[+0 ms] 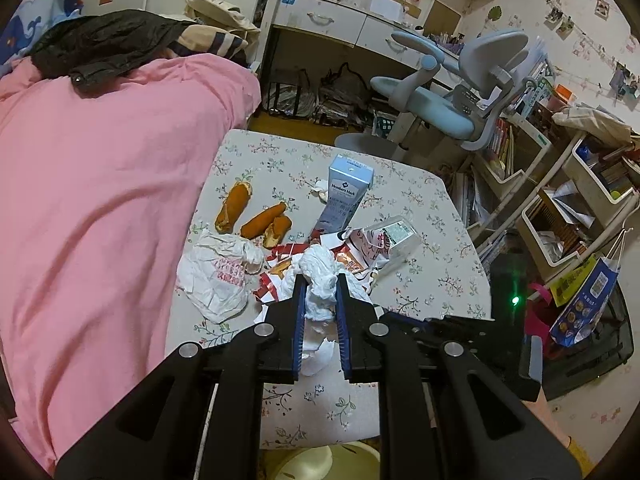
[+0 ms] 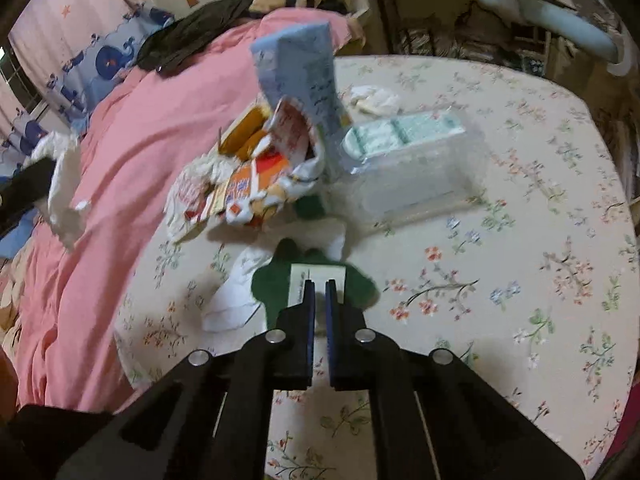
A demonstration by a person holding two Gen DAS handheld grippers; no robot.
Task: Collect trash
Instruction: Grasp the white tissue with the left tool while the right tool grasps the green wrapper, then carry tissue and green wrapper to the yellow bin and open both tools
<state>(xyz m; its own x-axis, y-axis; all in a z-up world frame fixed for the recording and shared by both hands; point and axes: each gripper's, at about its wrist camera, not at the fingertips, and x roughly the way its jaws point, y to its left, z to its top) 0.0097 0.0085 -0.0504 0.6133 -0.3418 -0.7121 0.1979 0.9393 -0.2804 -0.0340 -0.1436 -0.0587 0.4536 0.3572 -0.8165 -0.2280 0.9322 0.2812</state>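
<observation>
My left gripper (image 1: 320, 280) is shut on a crumpled white tissue (image 1: 320, 276) and holds it above the floral table (image 1: 424, 276). Below it lie red and white wrappers (image 1: 276, 280), a white plastic bag (image 1: 218, 276), a blue milk carton (image 1: 344, 196), a clear plastic box (image 1: 396, 236) and three pieces of fried bread (image 1: 252, 216). My right gripper (image 2: 319, 283) is shut on a green wrapper with a white label (image 2: 316, 280), just above the table (image 2: 520, 200). The blue carton (image 2: 304, 80), wrappers (image 2: 256, 176) and clear box (image 2: 412, 160) lie beyond it.
A pink duvet (image 1: 100, 184) covers the bed left of the table. A blue desk chair (image 1: 448, 96) and shelves (image 1: 560, 184) stand beyond and to the right. A pale bin (image 1: 320, 460) shows under the table's near edge. A white tissue (image 2: 240, 296) lies left of the right gripper.
</observation>
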